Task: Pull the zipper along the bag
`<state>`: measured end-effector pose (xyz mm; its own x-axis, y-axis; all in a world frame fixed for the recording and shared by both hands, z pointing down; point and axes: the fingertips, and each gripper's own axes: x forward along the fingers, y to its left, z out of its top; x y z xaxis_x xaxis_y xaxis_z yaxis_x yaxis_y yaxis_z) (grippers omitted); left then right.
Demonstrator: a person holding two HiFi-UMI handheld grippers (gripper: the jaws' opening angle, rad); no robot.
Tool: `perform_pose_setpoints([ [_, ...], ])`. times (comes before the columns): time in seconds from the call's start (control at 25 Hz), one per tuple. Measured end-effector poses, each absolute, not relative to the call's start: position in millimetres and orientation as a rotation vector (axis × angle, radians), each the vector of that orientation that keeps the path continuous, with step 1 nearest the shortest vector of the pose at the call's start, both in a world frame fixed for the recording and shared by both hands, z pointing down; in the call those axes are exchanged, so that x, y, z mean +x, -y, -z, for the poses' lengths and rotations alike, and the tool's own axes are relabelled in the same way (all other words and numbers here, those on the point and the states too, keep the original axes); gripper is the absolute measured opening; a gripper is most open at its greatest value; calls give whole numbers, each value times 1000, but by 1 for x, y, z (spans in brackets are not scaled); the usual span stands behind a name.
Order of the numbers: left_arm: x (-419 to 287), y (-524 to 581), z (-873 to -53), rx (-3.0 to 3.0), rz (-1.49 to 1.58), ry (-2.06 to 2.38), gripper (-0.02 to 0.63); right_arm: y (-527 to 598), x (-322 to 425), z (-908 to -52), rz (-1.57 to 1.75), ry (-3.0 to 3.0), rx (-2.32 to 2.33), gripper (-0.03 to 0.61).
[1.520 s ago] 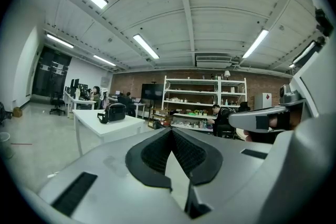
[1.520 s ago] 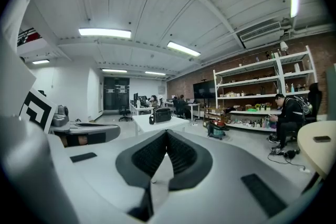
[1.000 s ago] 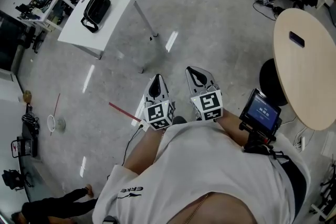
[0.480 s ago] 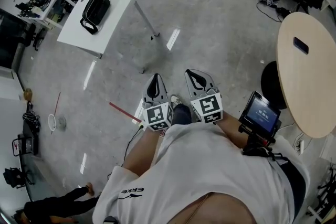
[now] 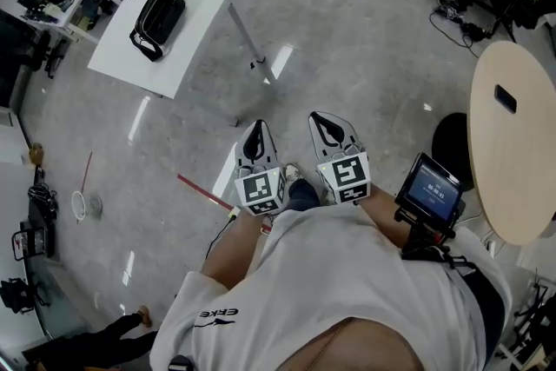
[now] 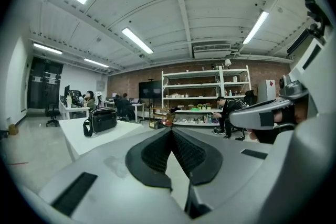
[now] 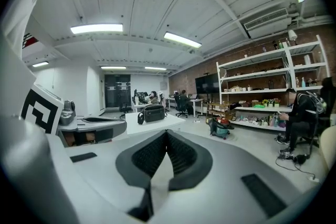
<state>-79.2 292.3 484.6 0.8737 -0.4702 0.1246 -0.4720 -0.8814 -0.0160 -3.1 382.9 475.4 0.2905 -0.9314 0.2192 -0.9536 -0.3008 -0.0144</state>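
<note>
A black bag (image 5: pixel 156 17) lies on a white table (image 5: pixel 198 22) at the upper left of the head view, far from me. It also shows small in the left gripper view, bag (image 6: pixel 102 119), and in the right gripper view, bag (image 7: pixel 153 112). My left gripper (image 5: pixel 253 133) and right gripper (image 5: pixel 323 122) are held side by side close to my body, well short of the table. Both have their jaws closed together with nothing between them.
A round beige table (image 5: pixel 514 143) with a dark phone (image 5: pixel 504 98) stands at the right. A red stick (image 5: pixel 205 191) lies on the grey floor near my feet. Desks, chairs and seated people line the room's far edges; shelves (image 6: pixel 202 97) stand behind.
The view has shifted slightly as I step toward the white table; the bag sits a little nearer. Both grippers keep their pose.
</note>
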Motion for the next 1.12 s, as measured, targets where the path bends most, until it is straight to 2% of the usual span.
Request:
perform_pose_setpoints([
  [0.32,-56,-189,-495,3011,-178,716,3,-275,19,-478,-246,1776,2418,5],
  [0.76,-52,-148,-476,2966,-190,668,3,-230,17,-456,-291,1771,2433,5],
  [1.12,-17,-89,-491,2914,-190,762,3,-167,61,-467,-277,1839,2385,5],
])
